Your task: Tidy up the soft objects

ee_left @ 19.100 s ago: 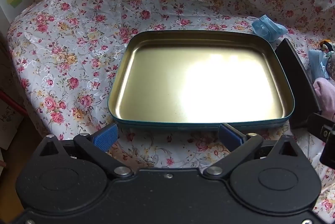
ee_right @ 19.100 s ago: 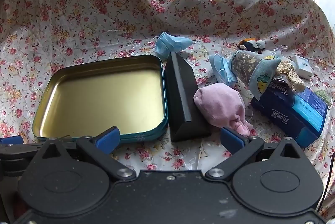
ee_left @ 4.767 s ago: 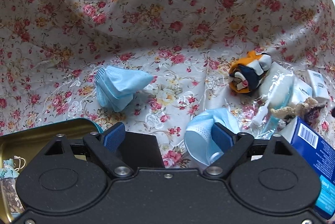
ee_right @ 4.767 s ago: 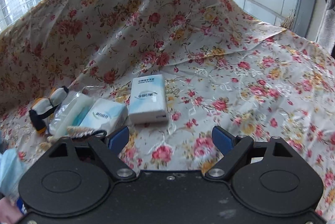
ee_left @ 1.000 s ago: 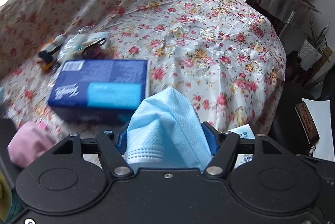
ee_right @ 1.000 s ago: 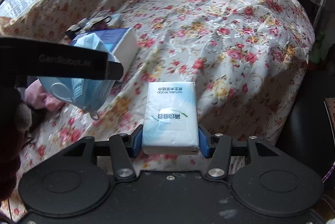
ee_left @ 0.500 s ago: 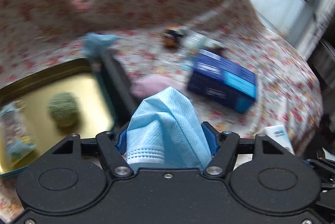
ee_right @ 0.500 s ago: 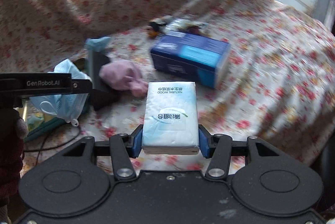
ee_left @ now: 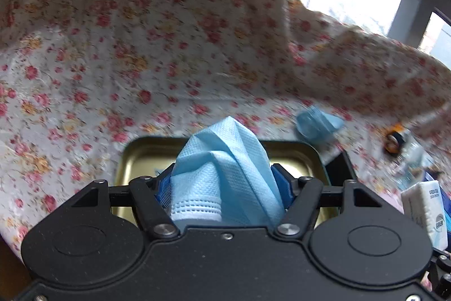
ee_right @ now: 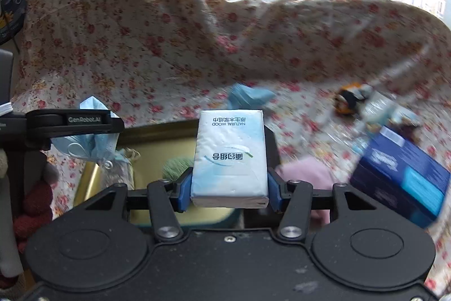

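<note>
Pinching a blue face mask (ee_left: 225,168) in the left tool (ee_left: 224,185) above the gold tin (ee_left: 132,160), with the right tool (ee_right: 229,188) clamping a tissue pack (ee_right: 229,157) beside it, risks the two colliding.

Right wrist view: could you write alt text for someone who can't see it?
The right gripper clamps a white tissue pack above a gold tin tray on floral cloth. At left, the left gripper holds a blue face mask.
</note>
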The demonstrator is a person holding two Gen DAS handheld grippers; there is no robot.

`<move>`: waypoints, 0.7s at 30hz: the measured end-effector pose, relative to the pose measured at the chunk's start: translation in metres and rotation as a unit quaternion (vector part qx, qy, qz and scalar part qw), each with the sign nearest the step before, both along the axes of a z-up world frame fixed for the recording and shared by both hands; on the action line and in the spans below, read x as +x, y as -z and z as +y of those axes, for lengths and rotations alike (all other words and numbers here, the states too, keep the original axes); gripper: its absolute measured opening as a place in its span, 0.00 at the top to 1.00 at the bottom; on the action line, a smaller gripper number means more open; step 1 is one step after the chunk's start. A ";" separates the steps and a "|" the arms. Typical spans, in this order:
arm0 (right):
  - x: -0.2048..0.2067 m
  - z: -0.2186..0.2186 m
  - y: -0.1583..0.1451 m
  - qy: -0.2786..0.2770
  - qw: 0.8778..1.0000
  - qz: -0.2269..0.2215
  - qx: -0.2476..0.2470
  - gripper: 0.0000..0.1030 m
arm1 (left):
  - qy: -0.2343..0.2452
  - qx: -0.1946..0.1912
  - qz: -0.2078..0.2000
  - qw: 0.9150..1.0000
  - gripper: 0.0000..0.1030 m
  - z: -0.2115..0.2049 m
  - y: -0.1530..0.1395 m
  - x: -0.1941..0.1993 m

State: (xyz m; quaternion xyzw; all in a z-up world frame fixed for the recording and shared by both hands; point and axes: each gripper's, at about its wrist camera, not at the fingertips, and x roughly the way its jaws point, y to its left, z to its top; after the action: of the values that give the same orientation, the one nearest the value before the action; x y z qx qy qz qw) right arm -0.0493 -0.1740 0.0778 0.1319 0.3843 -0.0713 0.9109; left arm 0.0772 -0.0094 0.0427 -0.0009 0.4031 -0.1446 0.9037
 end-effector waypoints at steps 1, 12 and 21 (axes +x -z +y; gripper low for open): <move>0.012 0.002 0.000 -0.006 1.000 -0.003 -0.001 0.50 | -0.008 0.002 -0.005 1.000 0.38 0.002 -0.001 0.005; 0.054 -0.001 0.015 0.004 1.000 -0.005 0.016 0.41 | -0.035 0.071 -0.050 0.996 0.12 -0.016 0.009 0.043; 0.019 -0.011 0.023 0.033 0.999 0.013 0.011 0.41 | -0.006 0.093 -0.032 0.995 0.12 -0.025 0.021 0.027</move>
State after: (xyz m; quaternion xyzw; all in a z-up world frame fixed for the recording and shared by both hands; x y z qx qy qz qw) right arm -0.0301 -0.1851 0.0551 0.1532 0.3923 -0.0988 0.9016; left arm 0.1046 -0.0346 0.0215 0.0857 0.3856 -0.1009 0.9131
